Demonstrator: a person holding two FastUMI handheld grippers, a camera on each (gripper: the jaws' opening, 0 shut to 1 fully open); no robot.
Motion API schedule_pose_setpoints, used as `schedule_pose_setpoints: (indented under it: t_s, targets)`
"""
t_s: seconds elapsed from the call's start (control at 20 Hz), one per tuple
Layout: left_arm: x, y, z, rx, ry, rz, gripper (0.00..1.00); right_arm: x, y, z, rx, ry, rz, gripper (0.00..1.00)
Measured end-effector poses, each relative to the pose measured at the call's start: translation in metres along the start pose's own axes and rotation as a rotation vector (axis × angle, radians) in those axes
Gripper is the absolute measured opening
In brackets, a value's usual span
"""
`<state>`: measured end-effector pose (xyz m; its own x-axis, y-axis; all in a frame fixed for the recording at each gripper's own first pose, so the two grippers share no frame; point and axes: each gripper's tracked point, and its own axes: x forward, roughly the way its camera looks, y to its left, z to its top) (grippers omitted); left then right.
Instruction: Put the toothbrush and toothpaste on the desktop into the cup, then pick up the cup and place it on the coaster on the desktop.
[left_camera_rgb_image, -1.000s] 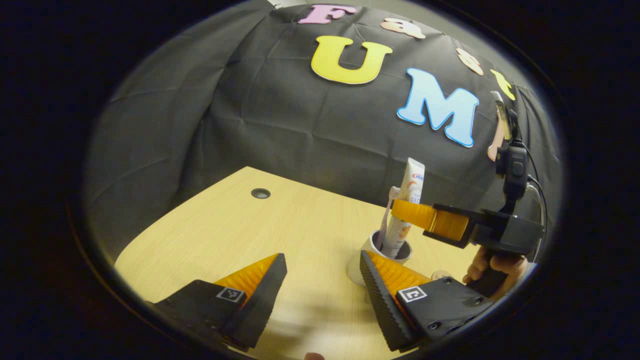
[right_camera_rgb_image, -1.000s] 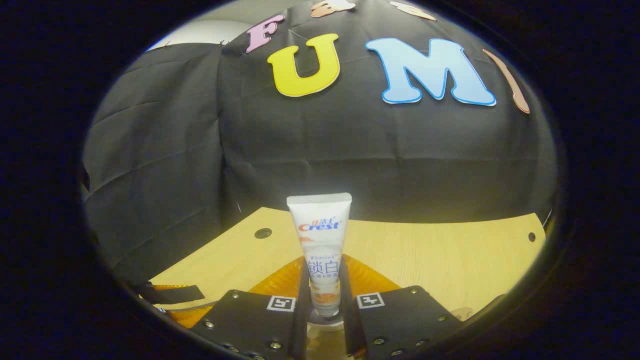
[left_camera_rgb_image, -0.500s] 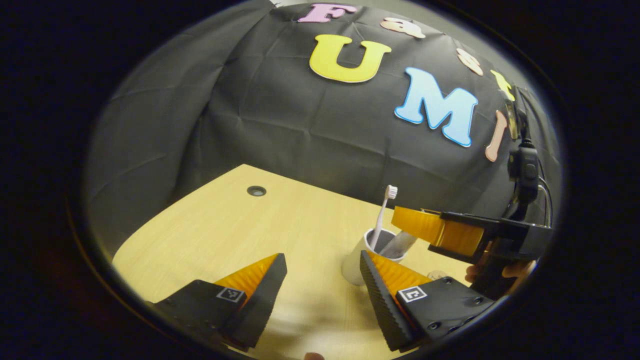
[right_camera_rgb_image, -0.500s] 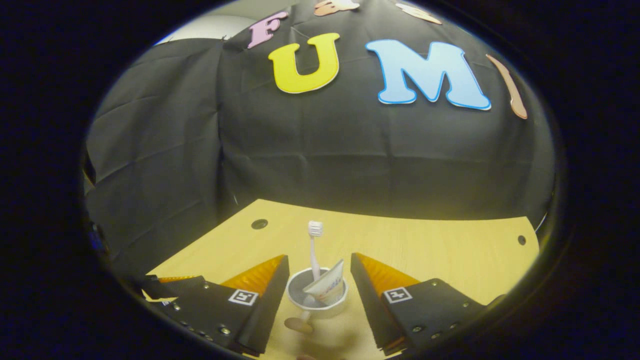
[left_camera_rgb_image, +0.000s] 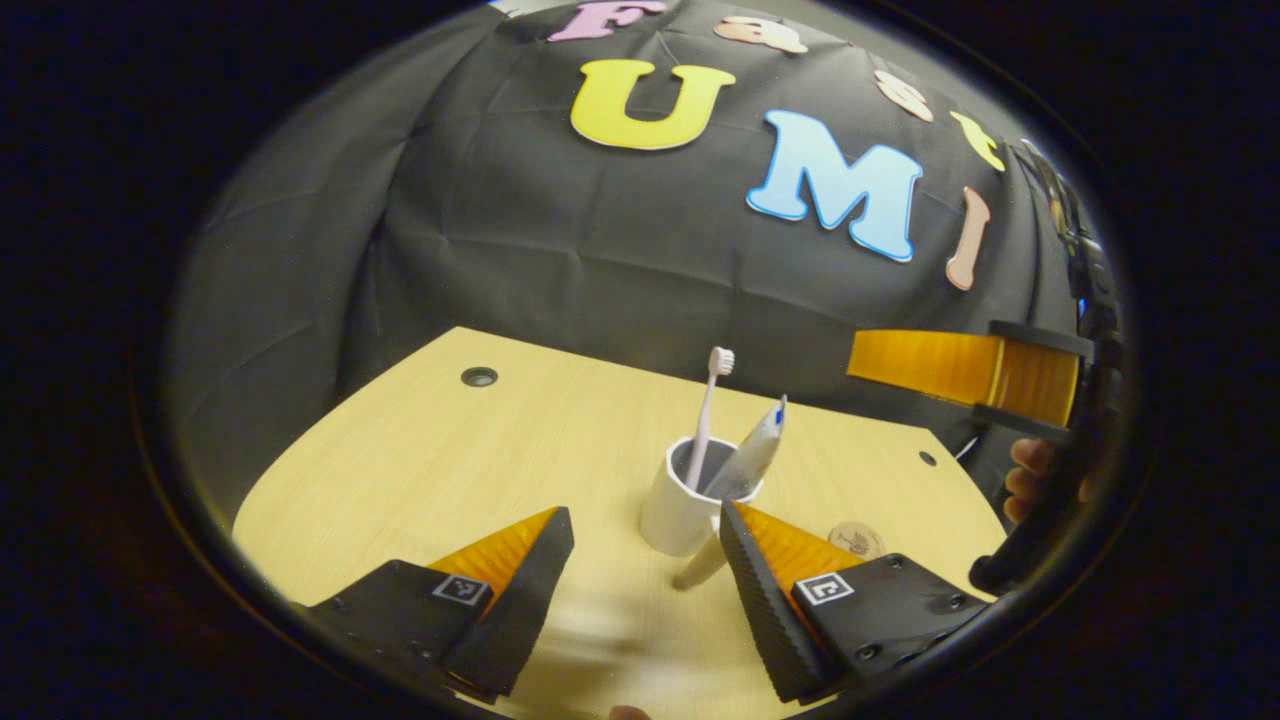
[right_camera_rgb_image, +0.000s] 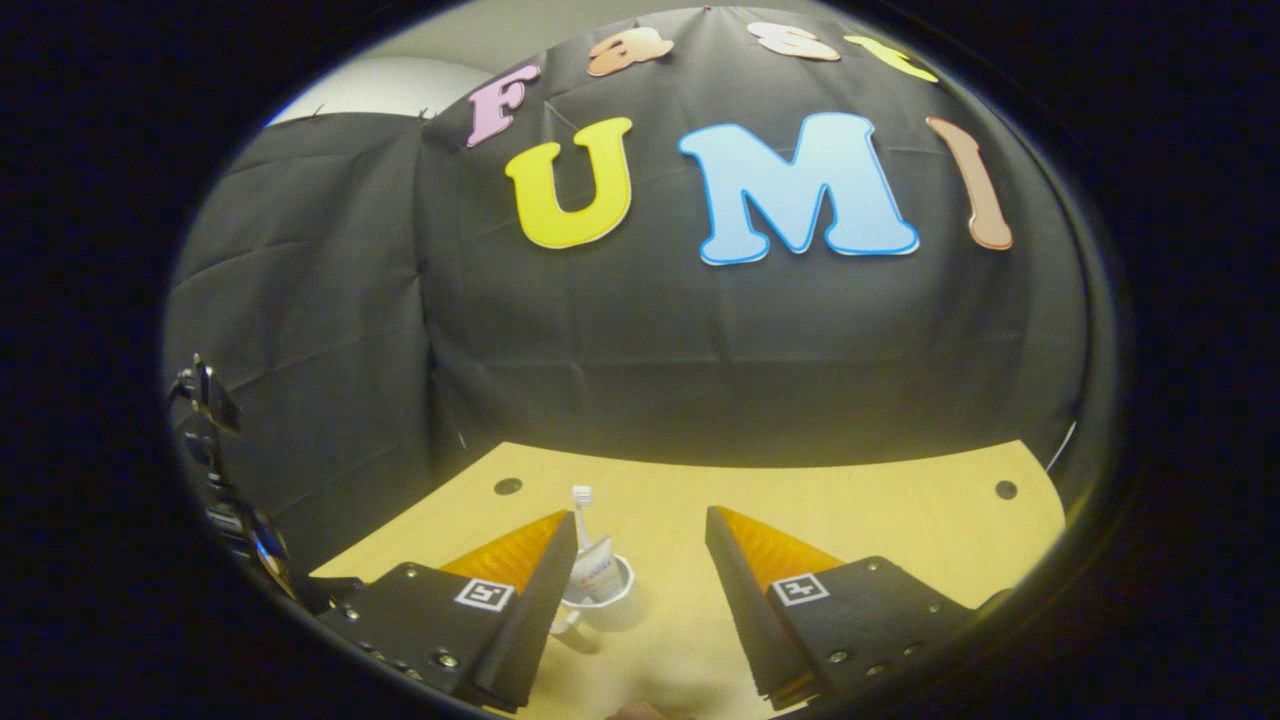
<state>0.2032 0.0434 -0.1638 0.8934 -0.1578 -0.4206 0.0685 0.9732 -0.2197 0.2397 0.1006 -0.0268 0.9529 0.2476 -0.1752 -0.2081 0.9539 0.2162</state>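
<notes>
**Toothbrush and toothpaste stand in the cup; cup not yet on its coaster.**

Left gripper view: the left tongs (left_camera_rgb_image: 640, 540) gape wide and empty, ridged wedge pads framing a glossy white cylindrical cup (left_camera_rgb_image: 683, 508) on the pale wood-grain tabletop (left_camera_rgb_image: 450, 470). A slim pink-handled toothbrush (left_camera_rgb_image: 707, 410) stands bristles-up; a soft white toothpaste tube (left_camera_rgb_image: 748, 462) leans over the rim. A small round cork-like coaster (left_camera_rgb_image: 856, 540) lies near, apart from the cup. The right tongs (left_camera_rgb_image: 960, 365) hang above, empty. Right gripper view: the right tongs (right_camera_rgb_image: 640, 560) stand wide, the cup (right_camera_rgb_image: 610, 590) just beside their left finger. Judged risk: top-heavy contents could tip the smooth cup if gripped off-centre.
</notes>
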Motion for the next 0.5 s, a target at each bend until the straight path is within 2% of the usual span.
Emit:
schedule_pose_setpoints:
  t_s: [0.15, 0.25, 0.5]
  targets:
    - [0.005, -0.017, -0.009, 0.036, 0.05, -0.005, 0.93, -0.023, -0.023, 0.002, -0.012, -0.003, -0.039, 0.78]
    - [0.008, -0.026, -0.014, 0.044, 0.093, -0.005, 0.95, -0.039, -0.036, 0.001, -0.012, 0.001, -0.057, 0.78]
    - [0.011, -0.043, -0.038, 0.042, 0.249, -0.008, 0.95, -0.061, -0.06, -0.009, -0.003, 0.032, -0.095, 0.78]
